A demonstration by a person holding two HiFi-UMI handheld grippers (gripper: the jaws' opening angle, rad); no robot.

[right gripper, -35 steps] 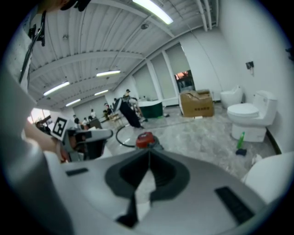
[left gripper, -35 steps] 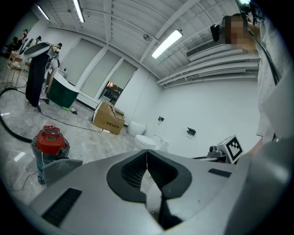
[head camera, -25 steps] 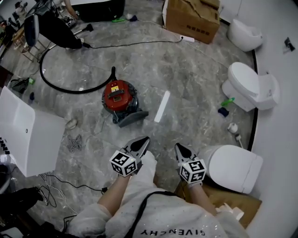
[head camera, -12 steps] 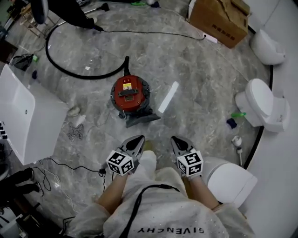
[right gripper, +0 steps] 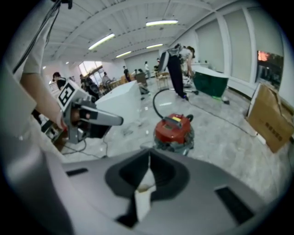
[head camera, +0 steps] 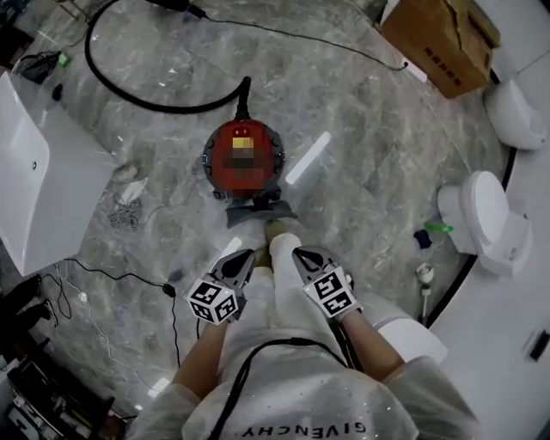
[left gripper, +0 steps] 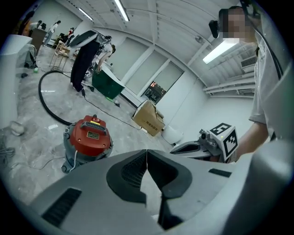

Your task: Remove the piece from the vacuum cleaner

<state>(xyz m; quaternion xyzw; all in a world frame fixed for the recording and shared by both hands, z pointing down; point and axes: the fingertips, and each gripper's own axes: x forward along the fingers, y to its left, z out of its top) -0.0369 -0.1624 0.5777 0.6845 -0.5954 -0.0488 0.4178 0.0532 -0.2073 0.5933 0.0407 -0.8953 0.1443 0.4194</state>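
Red vacuum cleaner (head camera: 243,163) beyond left hand-held gripper (head camera: 245,255) and right hand-held gripper (head camera: 300,253), both pressed together, empty: approach stage; next, jaws must spread.

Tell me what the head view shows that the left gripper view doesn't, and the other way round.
Only the head view shows the white strip lying on the floor to the right of the red vacuum cleaner, and the tangle of cables to its left. Only the left gripper view shows the ceiling lights and the windows on the far wall. Both show the vacuum cleaner, its black hose, the cardboard box, the left gripper and the right gripper, each with its jaws shut and empty.
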